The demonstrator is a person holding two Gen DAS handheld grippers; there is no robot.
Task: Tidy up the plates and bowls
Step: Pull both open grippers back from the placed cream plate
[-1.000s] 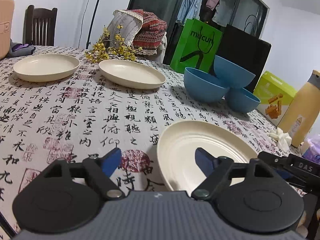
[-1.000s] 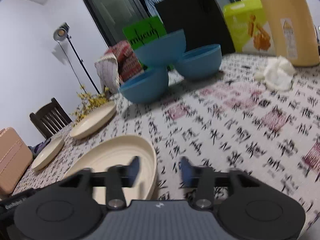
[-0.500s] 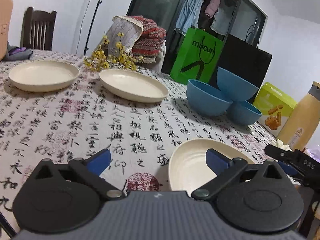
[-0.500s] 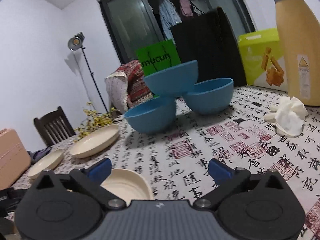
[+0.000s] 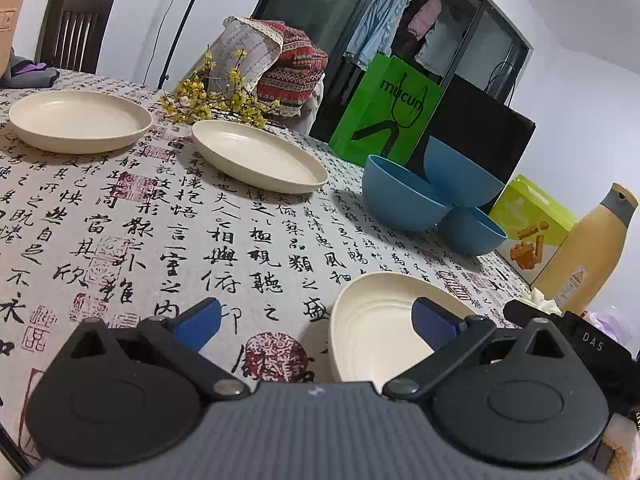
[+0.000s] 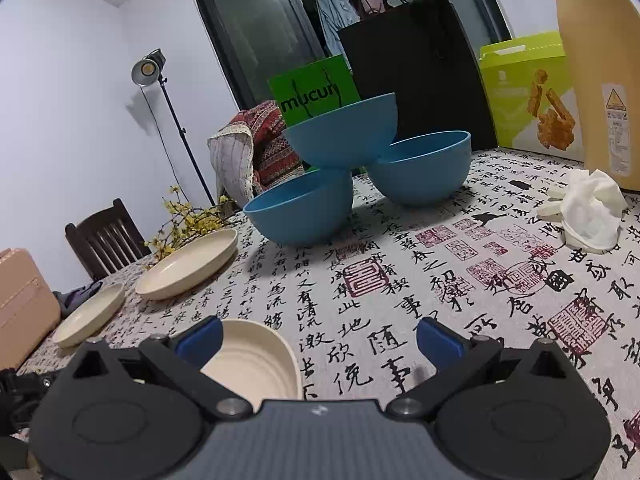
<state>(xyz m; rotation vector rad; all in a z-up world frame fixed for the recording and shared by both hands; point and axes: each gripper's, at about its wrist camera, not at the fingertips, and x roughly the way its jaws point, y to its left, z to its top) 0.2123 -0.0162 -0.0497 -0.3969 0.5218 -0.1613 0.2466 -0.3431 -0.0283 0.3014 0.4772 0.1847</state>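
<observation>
Both your left gripper (image 5: 316, 320) and right gripper (image 6: 320, 338) have just spread wide, empty. The top bowl (image 6: 340, 132) perches on two others; nudging them topples it.

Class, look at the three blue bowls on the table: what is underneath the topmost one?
The top blue bowl rests on the rims of two other blue bowls, one nearer and one farther. Its base and where exactly it touches them are hidden.

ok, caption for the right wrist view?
Open right tongs beside near cream plate, facing three blue bowls.
</observation>
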